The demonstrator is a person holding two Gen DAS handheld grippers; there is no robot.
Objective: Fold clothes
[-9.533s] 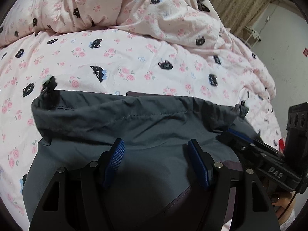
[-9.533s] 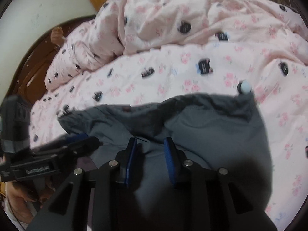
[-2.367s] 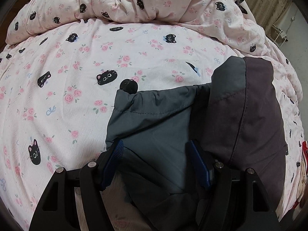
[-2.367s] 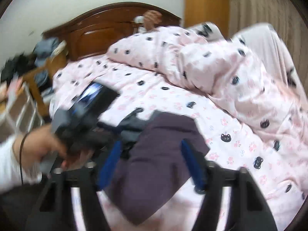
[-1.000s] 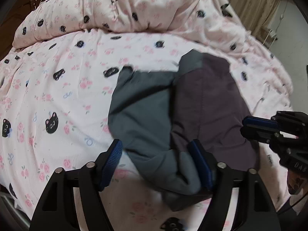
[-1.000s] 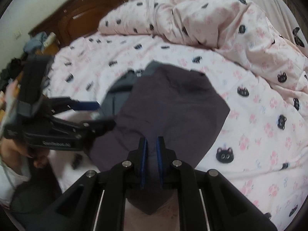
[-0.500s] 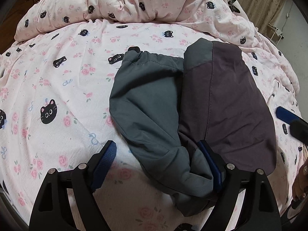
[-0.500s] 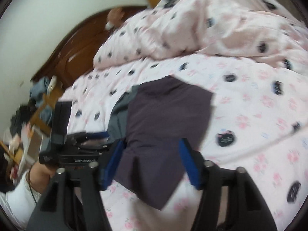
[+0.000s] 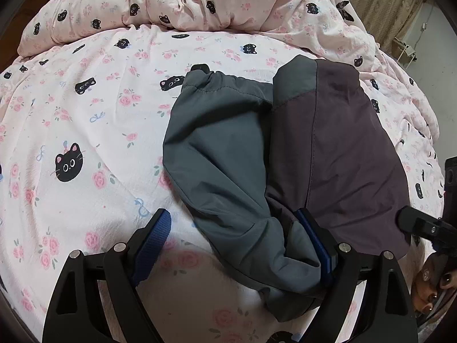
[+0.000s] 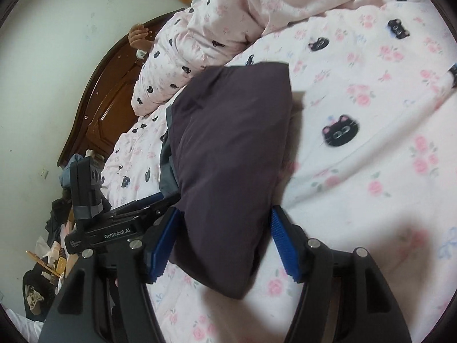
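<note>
Garment: lying on the pink cat-print bedspread, near the front edge of the bed; partly folded, 2 colours showing.
Grey part: left half in the left wrist view, gathered hem with a black toggle at the far end; narrows to a bunched end nearest the camera.
Purple panel: laid over the right half, overlapping the grey along the middle; looks flat and smooth, likely just set down as a fold.
Left gripper: jaws wide, nothing clamped; the bunched grey end lies between them, cloth brushing the right pad, left pad over bare bedspread. Probably placed there to pinch that loose end next.
Right gripper: jaws fairly wide, straddling the near end of the purple panel; pads beside the cloth, not pressing it. Nothing held.
Pose: right wrist view tilted sideways, so that tool seems rolled; left gripper body visible just beside it, both at the same near end of the garment.
Duvet: heaped at the far side of the bed, well apart from the garment, leaving a flat working area.
Headboard: dark wood, behind the duvet.
Stage, as a guess: 1 lengthwise fold in place; near end not yet tidy.
Risk: slippery-looking fabric may slide open if only 1 layer is pinched.
</note>
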